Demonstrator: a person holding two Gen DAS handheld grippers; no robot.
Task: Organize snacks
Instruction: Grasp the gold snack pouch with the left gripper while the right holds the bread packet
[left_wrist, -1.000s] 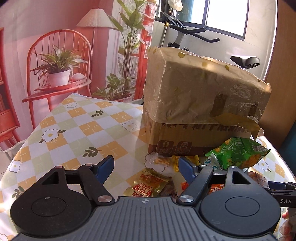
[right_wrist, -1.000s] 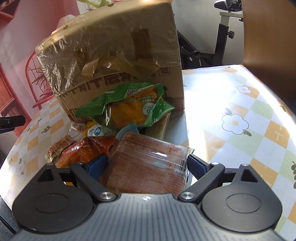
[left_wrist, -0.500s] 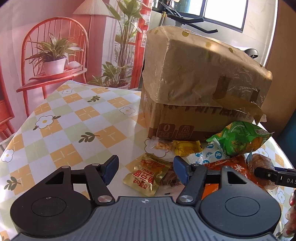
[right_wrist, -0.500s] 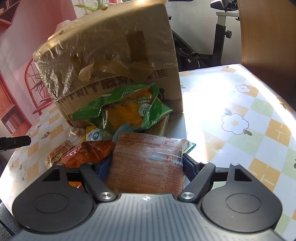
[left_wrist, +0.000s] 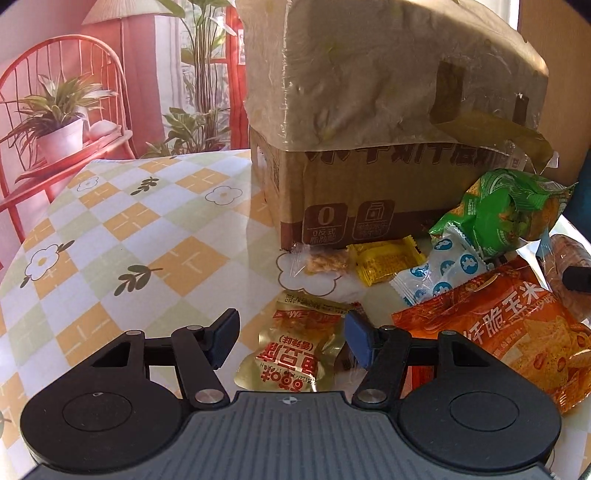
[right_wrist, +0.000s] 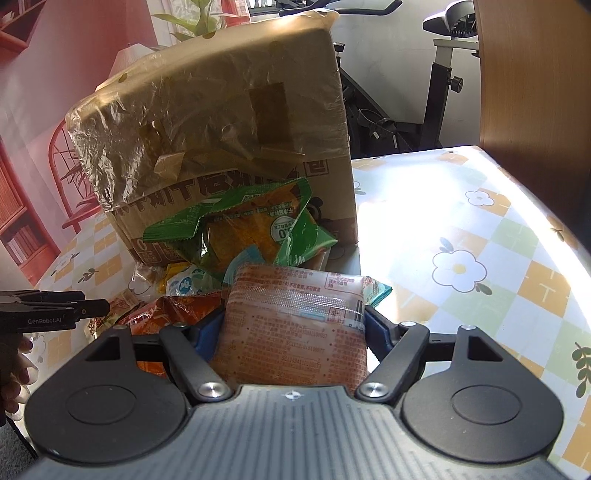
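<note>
Right gripper (right_wrist: 293, 328): your fingers are closed against both sides of the clear-wrapped orange snack pack (right_wrist: 295, 325); it stands between the pads, its top edge leaning toward the green chip bag (right_wrist: 236, 229)
Left gripper (left_wrist: 290, 332): jaws wide apart, holding nothing; the gold foil pouch (left_wrist: 295, 347) lies on the table between them, nearer your right-hand pad
Snack pile: heaped against the foot of the cardboard box (left_wrist: 369, 147); orange corn-chip bag (left_wrist: 509, 325), blue-and-white sachet (left_wrist: 439, 269), yellow packet (left_wrist: 384, 258) and small clear packet (left_wrist: 321, 260) lie touching or overlapping
Risk, right side: the wrap looks slick and the pack soft, so you may lose it if the squeeze eases, or crush the contents if you press harder
Risk, lifting: the pack's far end sits close under the green chip bag; pulling up could drag that bag and topple the heap
Risk, left side: closing on the flat pouch may only pinch foil or push it along the checked tablecloth (left_wrist: 110, 229); your right pad is close to the corn-chip bag and could catch it too
Risk, arms: your grippers work near one another over the same pile, so they could collide
Box: its plastic-covered top sags; where the snacks go I cannot tell
</note>
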